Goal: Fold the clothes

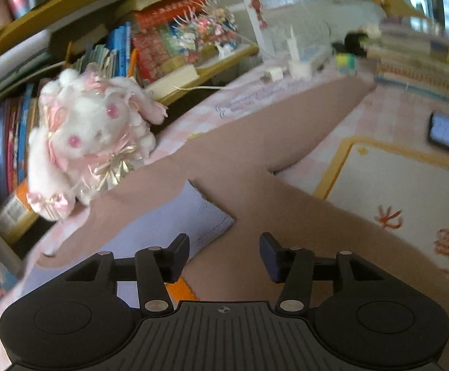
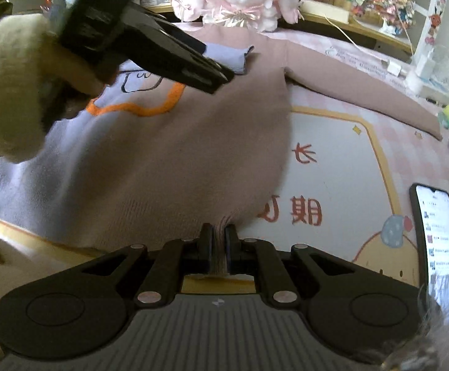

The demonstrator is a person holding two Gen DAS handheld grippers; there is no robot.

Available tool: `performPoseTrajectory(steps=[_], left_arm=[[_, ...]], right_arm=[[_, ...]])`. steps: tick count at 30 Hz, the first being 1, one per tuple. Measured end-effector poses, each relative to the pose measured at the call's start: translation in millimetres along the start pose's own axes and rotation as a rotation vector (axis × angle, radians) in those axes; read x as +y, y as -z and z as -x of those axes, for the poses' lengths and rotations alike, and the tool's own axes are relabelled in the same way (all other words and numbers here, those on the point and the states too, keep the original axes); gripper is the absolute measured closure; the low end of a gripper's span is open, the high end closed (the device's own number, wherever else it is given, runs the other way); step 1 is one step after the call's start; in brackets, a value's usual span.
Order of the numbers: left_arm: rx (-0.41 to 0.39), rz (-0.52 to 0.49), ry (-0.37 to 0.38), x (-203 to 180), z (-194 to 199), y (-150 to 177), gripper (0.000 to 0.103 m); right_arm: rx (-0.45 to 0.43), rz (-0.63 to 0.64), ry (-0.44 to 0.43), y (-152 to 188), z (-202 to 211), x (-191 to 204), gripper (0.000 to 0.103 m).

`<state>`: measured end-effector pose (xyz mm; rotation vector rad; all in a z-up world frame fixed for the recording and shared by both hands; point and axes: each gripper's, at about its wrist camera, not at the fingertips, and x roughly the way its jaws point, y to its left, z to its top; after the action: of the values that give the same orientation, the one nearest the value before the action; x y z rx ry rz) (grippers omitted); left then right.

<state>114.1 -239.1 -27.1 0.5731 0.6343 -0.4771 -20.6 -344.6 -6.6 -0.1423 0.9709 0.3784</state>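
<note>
Mauve knit sweater with a lilac panel and orange trim lies spread on the pink printed desk mat, one sleeve stretched far right, so folding has barely begun. Right gripper pinches the near hem tight. Left gripper hangs half open above the collar, holding nothing.

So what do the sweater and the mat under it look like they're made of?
The sweater looks like soft knit, wool or acrylic: matte and fuzzy, with ribbing visible at the hem pinched in the right tool. The mat looks like smooth printed vinyl or rubber, flat with a slight sheen; I can't say which.
</note>
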Motion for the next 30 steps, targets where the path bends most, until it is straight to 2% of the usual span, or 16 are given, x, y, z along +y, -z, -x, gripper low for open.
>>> performPoseTrajectory(steps=[9,11,15,19,22,25,28,30], left_arm=[[0.017,-0.062,-0.126,-22,-25,-17,0.054],[0.031,-0.065,-0.149,-22,-26,-16,0.066],[0.054,-0.046,-0.171,-15,-26,-12,0.072],[0.068,0.002,-0.152,-3,-28,-8,0.099],[0.031,0.118,-0.137,19,-16,-8,0.099],[-0.052,0.297,-0.123,61,19,-6,0.099],[-0.123,0.423,-0.155,109,58,8,0.099],[-0.16,0.514,-0.194,149,88,31,0.099]], right_arm=[[0.007,0.036,-0.068,4,1,-11,0.095],[0.008,0.033,-0.076,4,2,-12,0.095],[0.012,0.029,-0.084,3,1,-13,0.095],[0.018,0.019,-0.079,2,0,-11,0.094],[0.022,0.006,-0.068,2,1,-10,0.094],[0.027,-0.011,-0.055,2,0,-9,0.093],[0.035,-0.017,-0.031,0,0,-5,0.093],[0.04,-0.022,-0.014,-1,-1,-1,0.093]])
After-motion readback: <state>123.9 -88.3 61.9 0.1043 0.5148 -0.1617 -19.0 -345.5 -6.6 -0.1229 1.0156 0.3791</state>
